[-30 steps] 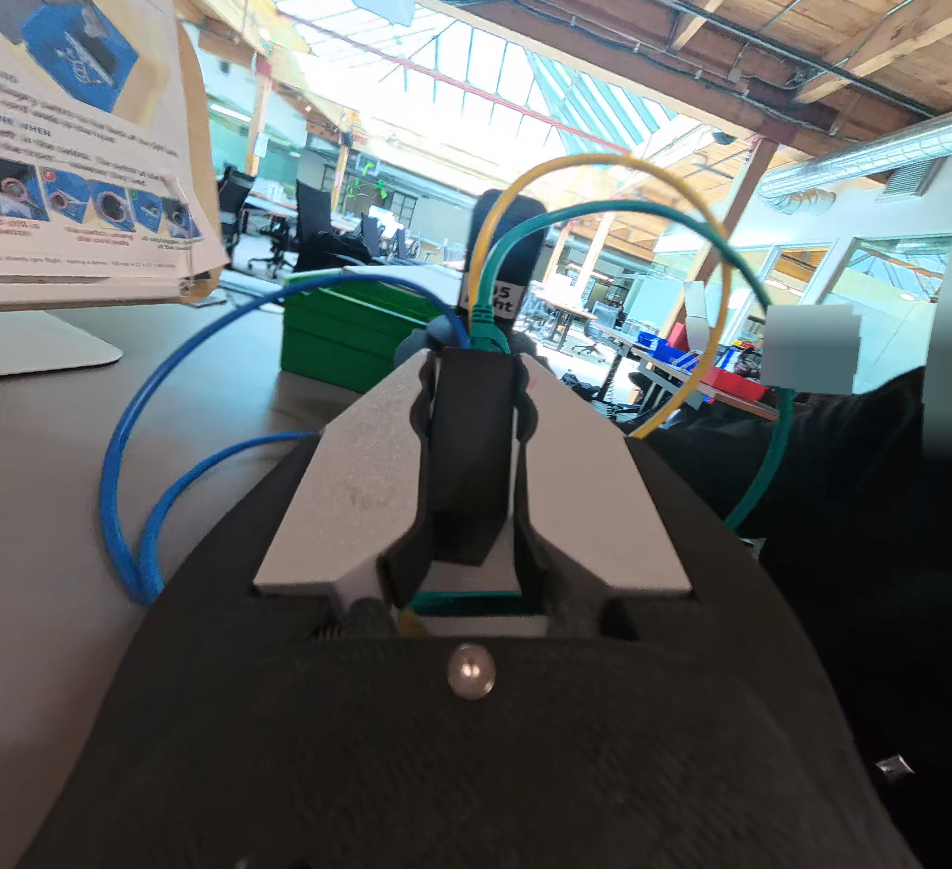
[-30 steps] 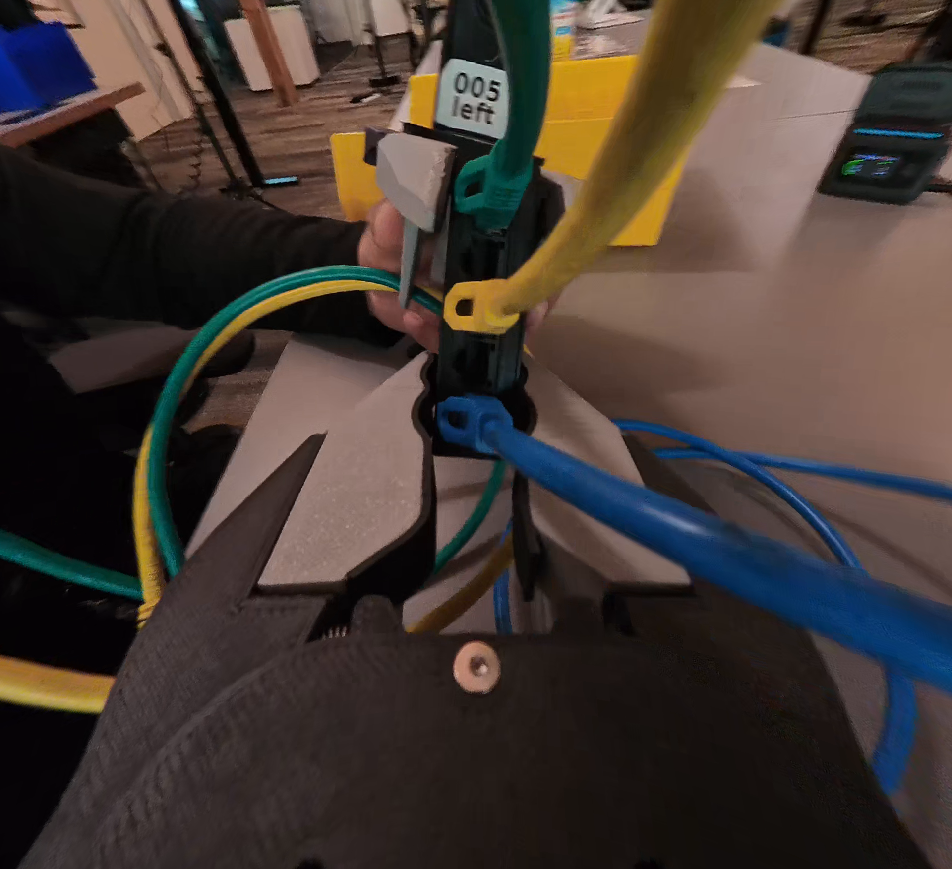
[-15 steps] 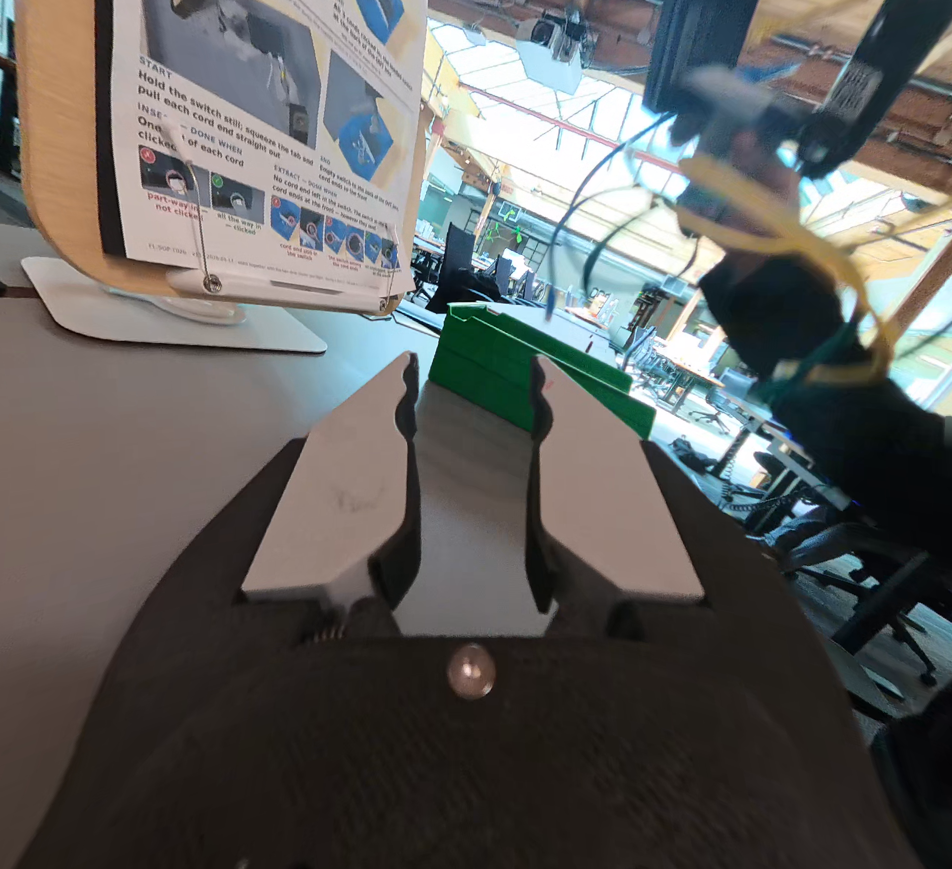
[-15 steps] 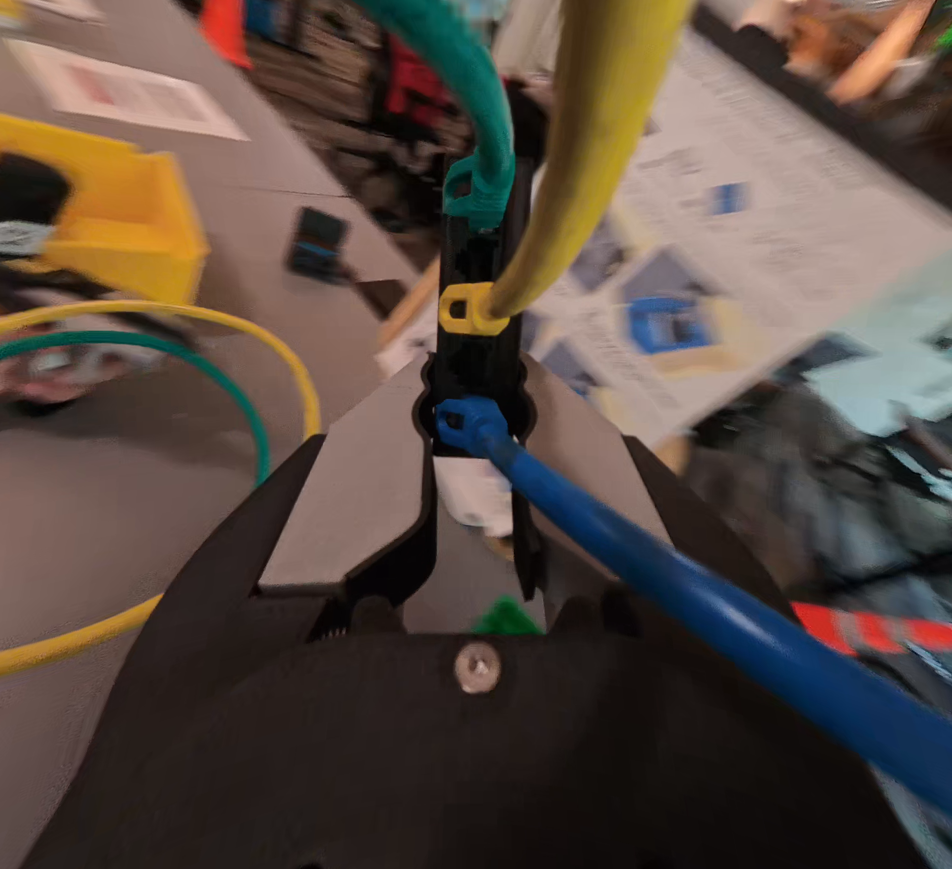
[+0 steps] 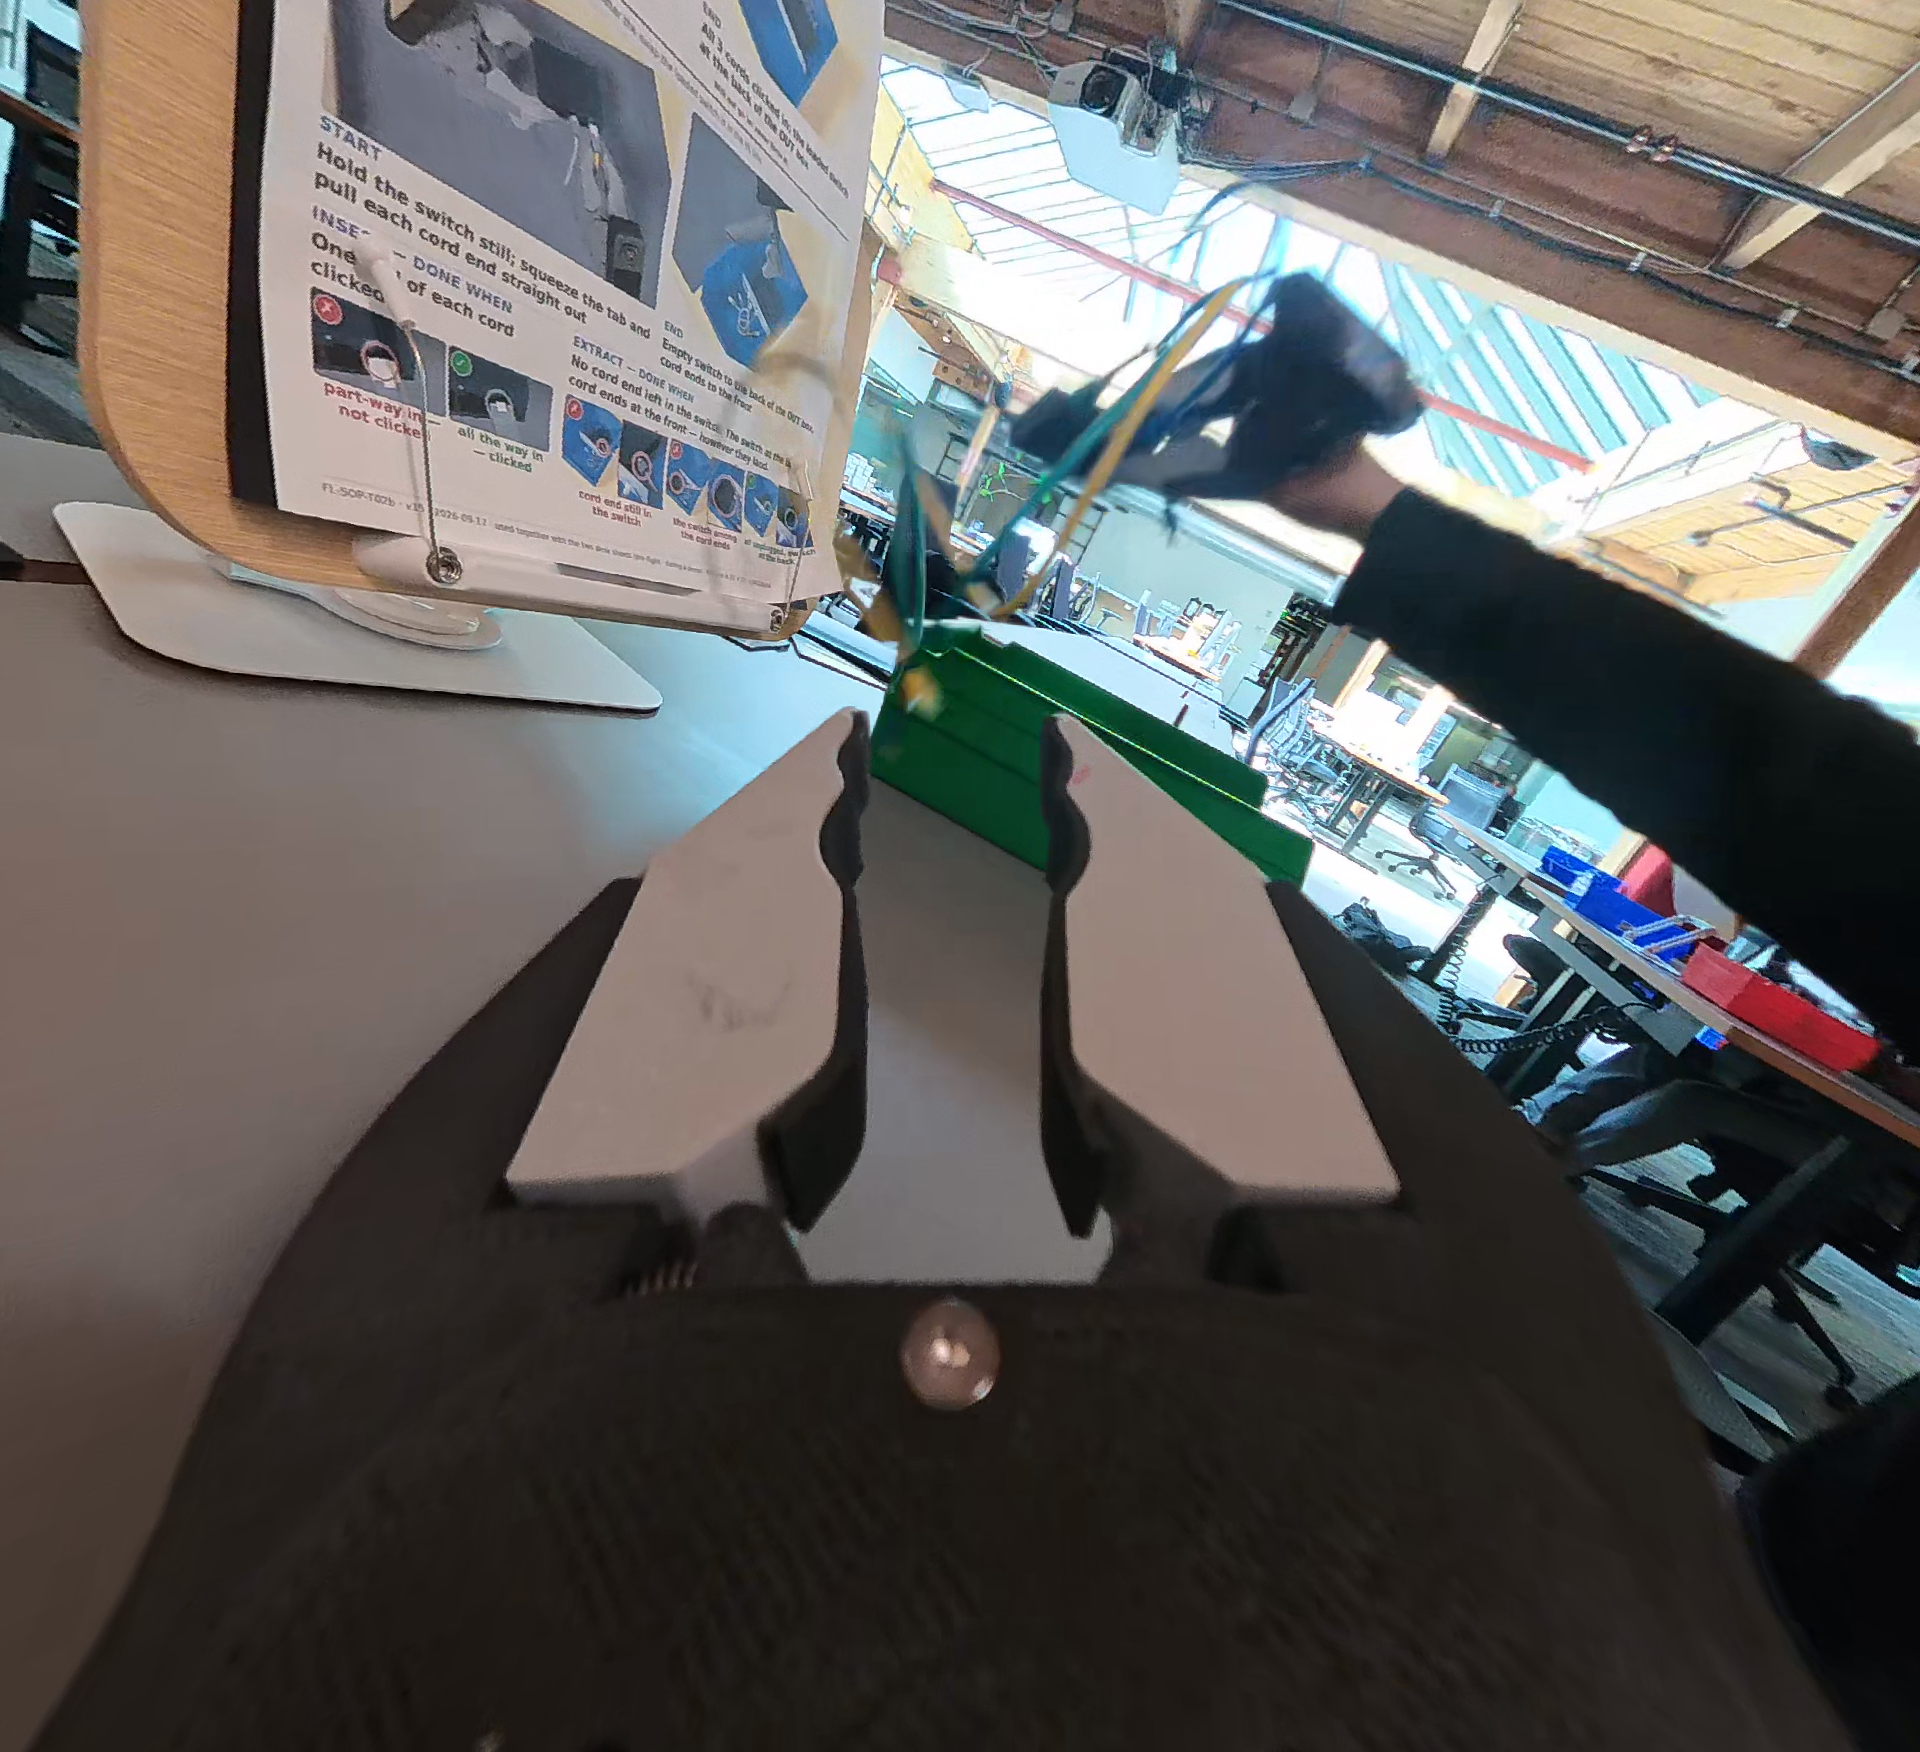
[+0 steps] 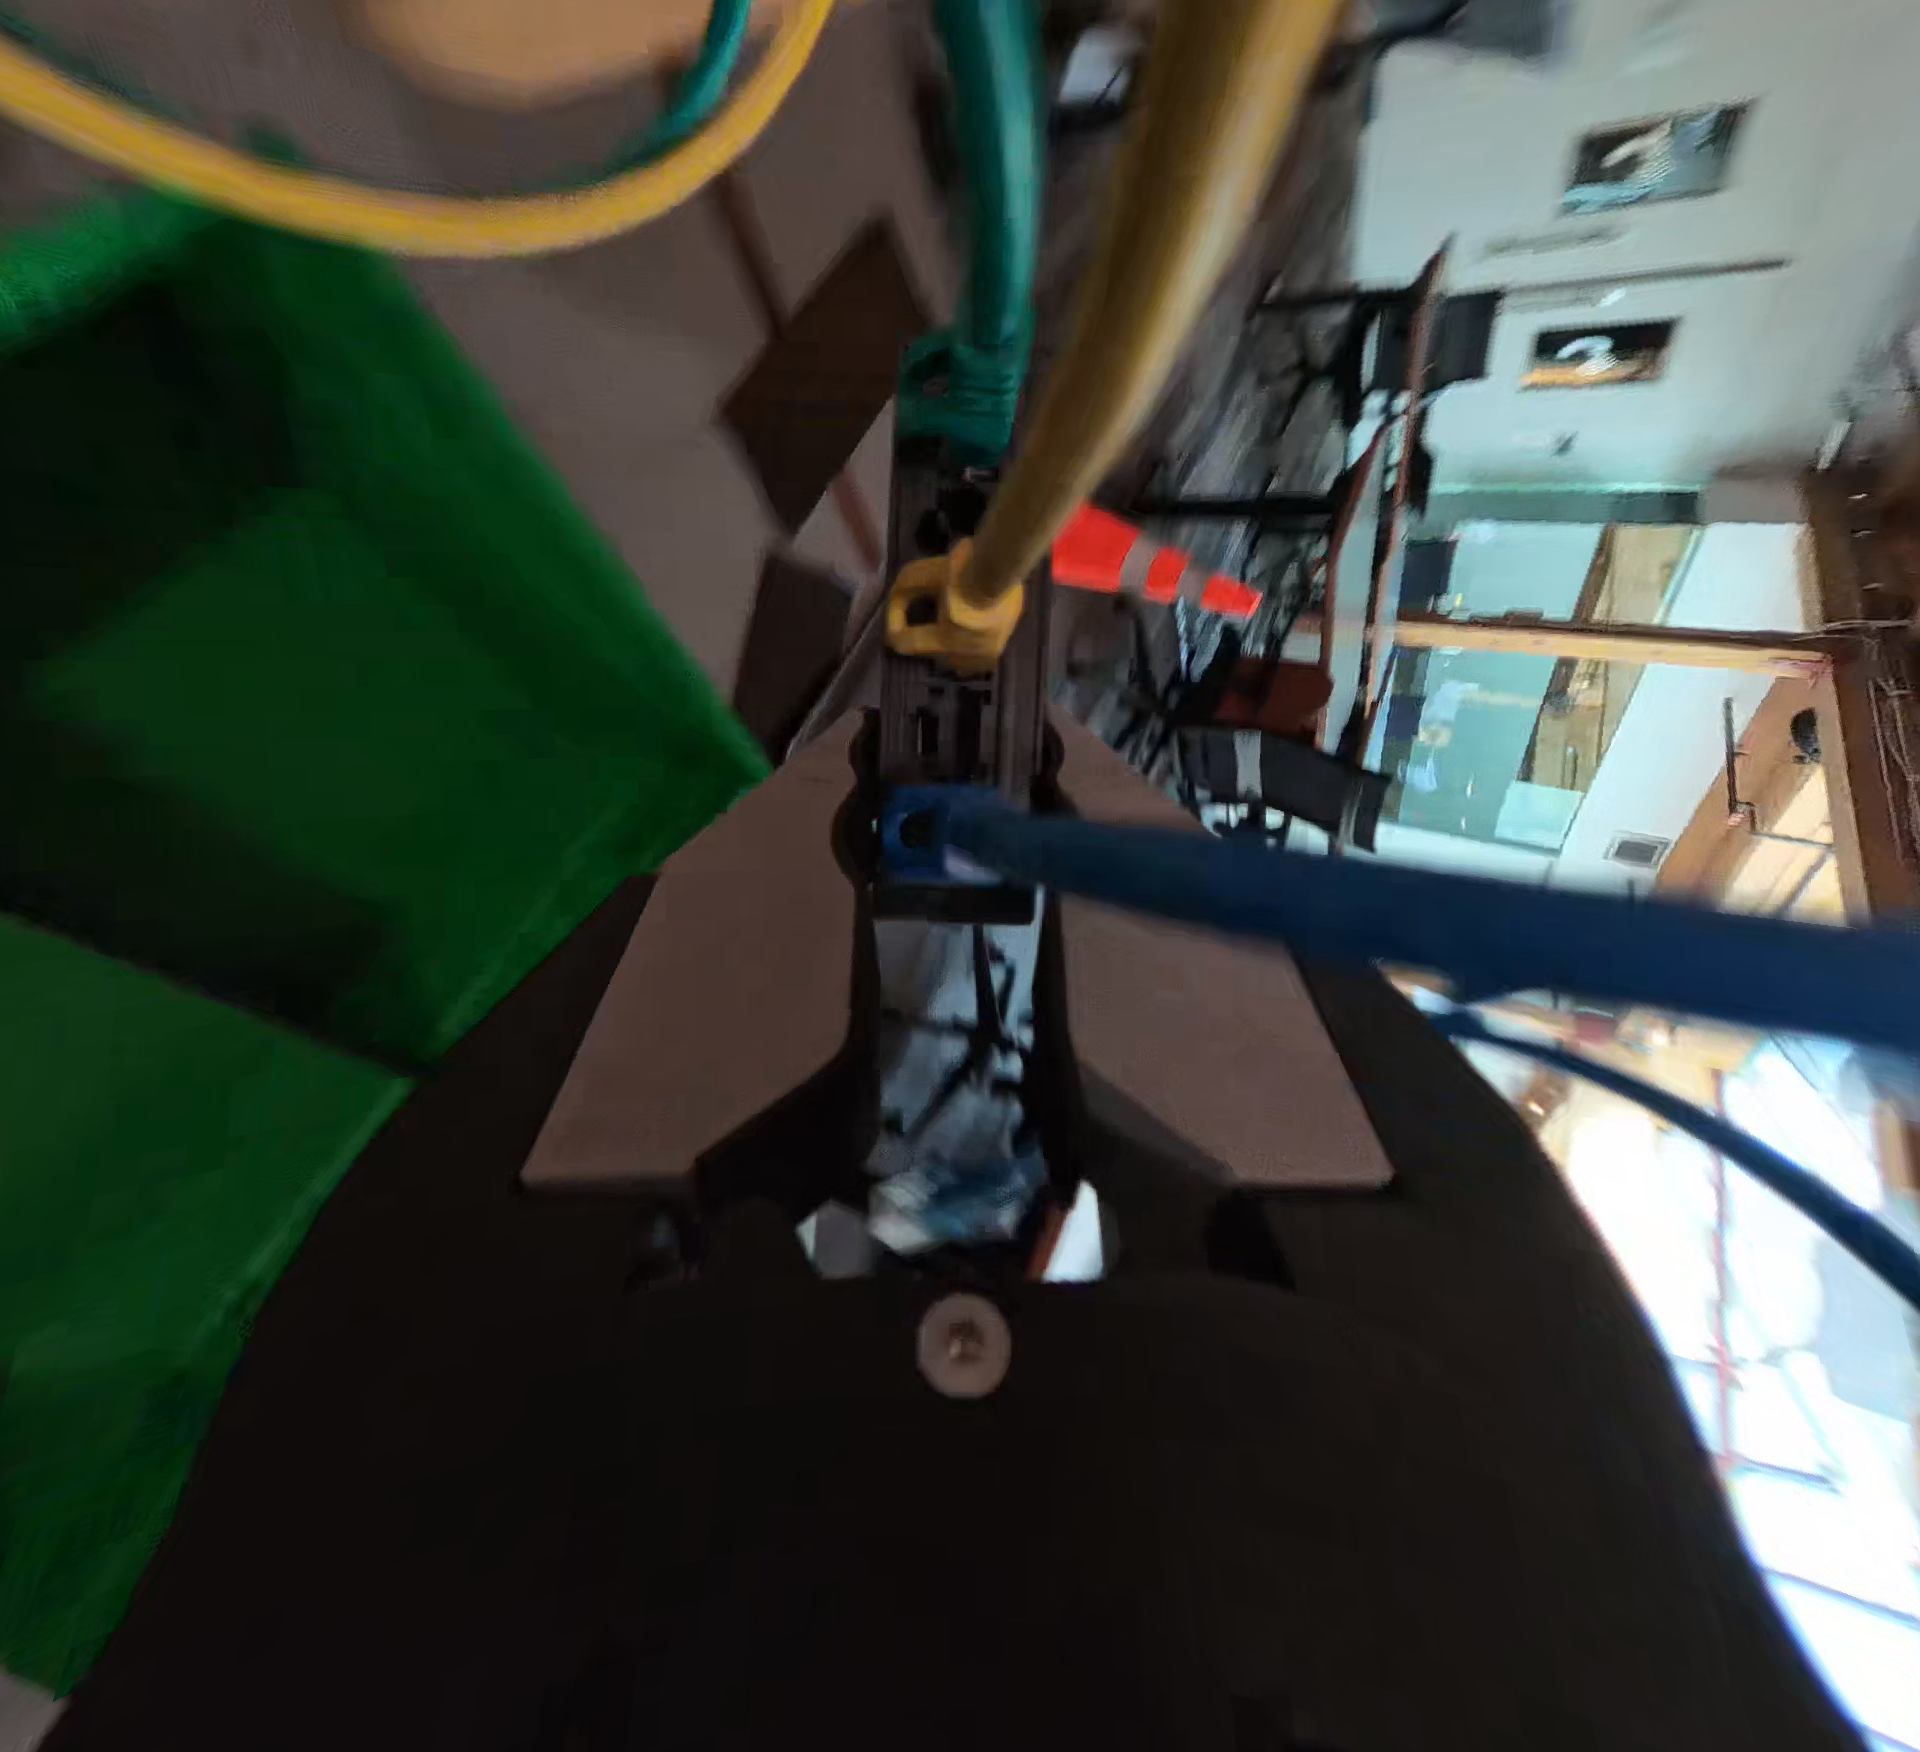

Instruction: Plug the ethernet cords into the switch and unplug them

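Note:
My right gripper [image 6: 951,767] is shut on the narrow black switch [image 6: 951,684], both pads pressed on its sides. A green cord [image 6: 966,372], a yellow cord [image 6: 945,611] and a blue cord [image 6: 914,845] are plugged into it, and their loops hang around it. In the left wrist view, the right gripper with the switch [image 5: 1278,383] is blurred in the air at the upper right, cords dangling over the green bin [image 5: 1143,767]. My left gripper [image 5: 948,767] is open and empty, low over the grey table [image 5: 260,871].
An instruction sheet on a wooden stand [image 5: 540,175] stands at the back left of the table. The green bin fills the left of the right wrist view [image 6: 312,663]. A person's dark sleeve [image 5: 1662,715] crosses the right. An orange cone [image 6: 1153,570] lies beyond the switch. My hands' fingertips stand some 45 cm from each other.
My left gripper let go of the switch, opened and drew back to the table. My right gripper kept its hold and swung the switch with its cords up towards the green bin.

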{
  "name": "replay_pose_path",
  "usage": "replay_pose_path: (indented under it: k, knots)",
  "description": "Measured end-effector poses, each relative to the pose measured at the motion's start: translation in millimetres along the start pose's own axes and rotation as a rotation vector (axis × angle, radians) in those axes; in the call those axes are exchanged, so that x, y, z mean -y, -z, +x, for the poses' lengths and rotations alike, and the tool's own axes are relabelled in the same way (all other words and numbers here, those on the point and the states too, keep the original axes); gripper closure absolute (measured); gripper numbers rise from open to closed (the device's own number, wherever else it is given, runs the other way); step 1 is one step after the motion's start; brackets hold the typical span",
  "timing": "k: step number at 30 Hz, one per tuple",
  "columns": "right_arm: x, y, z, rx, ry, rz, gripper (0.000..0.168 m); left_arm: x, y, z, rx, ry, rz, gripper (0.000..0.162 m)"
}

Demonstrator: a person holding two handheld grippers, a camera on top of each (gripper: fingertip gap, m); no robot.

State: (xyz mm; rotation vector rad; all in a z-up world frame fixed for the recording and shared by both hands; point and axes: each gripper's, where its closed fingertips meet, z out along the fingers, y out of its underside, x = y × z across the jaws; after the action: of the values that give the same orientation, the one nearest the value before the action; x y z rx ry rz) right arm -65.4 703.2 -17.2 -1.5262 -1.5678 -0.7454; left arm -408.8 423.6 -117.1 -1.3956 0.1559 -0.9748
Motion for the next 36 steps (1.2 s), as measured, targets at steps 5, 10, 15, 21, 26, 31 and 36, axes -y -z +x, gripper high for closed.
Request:
replay_pose_path:
  k: [5,10,15,21,26,31,36]
  knots:
    - [-76,-51,-107,0.346,0.095,-0.238,0.143,-10,-7,3,-0.019,0.001,-0.053,0.132]
    - [-64,-60,-183,0.602,0.055,-0.236,0.139,-17,-13,5,-0.03,-0.012,-0.09,0.133]
    - [-76,-44,-194,0.74,0.042,-0.364,0.138,-19,-10,1,-0.019,0.007,-0.09,0.133]
    - [-63,19,-152,0.826,-0.02,-0.271,0.13,-16,-10,2,-0.036,0.028,-0.079,0.134]
    - [-66,57,-129,0.789,-0.035,-0.23,0.128,-16,-8,3,-0.033,0.018,-0.079,0.134]
    - [-36,84,-129,0.702,-0.015,-0.041,0.13,-15,-7,2,-0.037,0.041,-0.069,0.134]
    - [48,113,-143,0.567,0.06,0.244,0.117,-25,-11,2,-0.037,0.034,-0.109,0.134]
